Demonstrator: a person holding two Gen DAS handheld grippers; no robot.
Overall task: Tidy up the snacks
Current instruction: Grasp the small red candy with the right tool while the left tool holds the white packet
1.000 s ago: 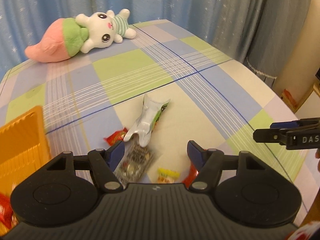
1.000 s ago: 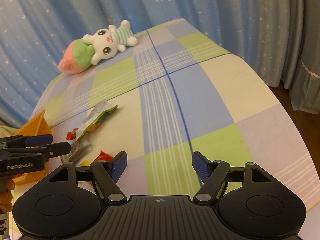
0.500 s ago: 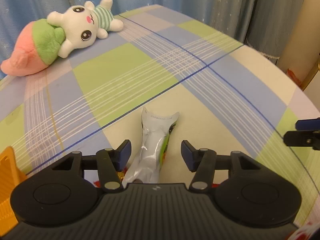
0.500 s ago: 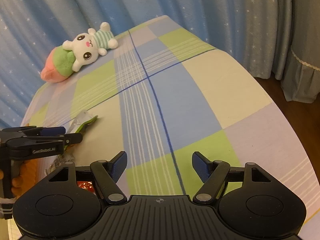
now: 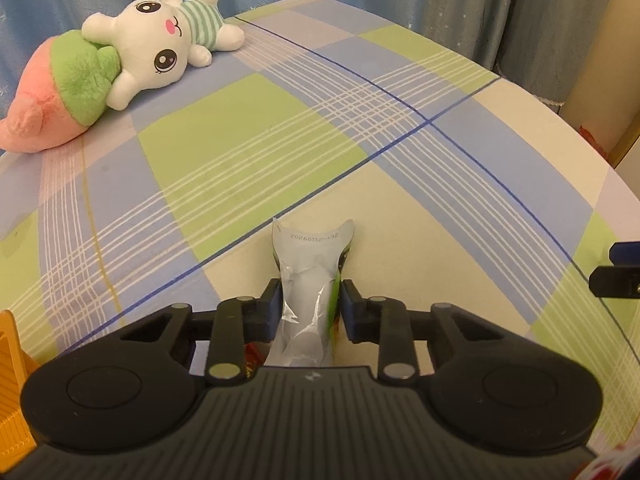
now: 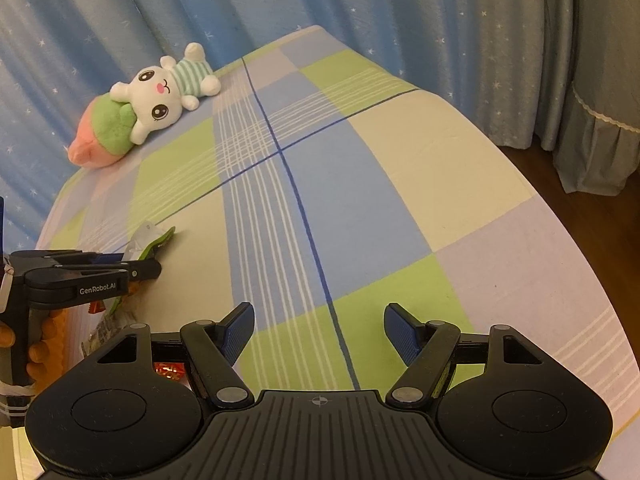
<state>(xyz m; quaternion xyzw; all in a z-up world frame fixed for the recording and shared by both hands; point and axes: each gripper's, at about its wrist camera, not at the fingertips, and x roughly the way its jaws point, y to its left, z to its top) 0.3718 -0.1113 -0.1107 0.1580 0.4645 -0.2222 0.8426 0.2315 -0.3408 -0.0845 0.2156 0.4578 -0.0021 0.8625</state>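
A silver and green snack packet (image 5: 310, 256) lies on the checked tablecloth (image 5: 248, 148), its open end pointing away. My left gripper (image 5: 310, 300) is down over it. Its jaws are closing, and both blue pads touch the packet's sides. From the right wrist view, the left gripper (image 6: 140, 266) sits low at the left edge with the packet (image 6: 150, 240) sticking out beyond it, and a hand holds its grip. My right gripper (image 6: 320, 334) hovers open above the cloth with nothing between its fingers; its tip (image 5: 616, 276) shows at the right edge of the left wrist view.
A plush rabbit on a pink and green cushion (image 5: 120, 64) lies at the far left. An orange basket (image 5: 12, 380) stands at the near left. Small red wrappers (image 6: 168, 370) and a clear packet (image 6: 106, 328) lie near the left gripper. Blue curtains (image 6: 360, 0) hang behind the table.
My left gripper moved forward and down over the silver packet, and its jaws narrowed from wide apart to touching its sides. The right gripper stayed open and barely shifted.
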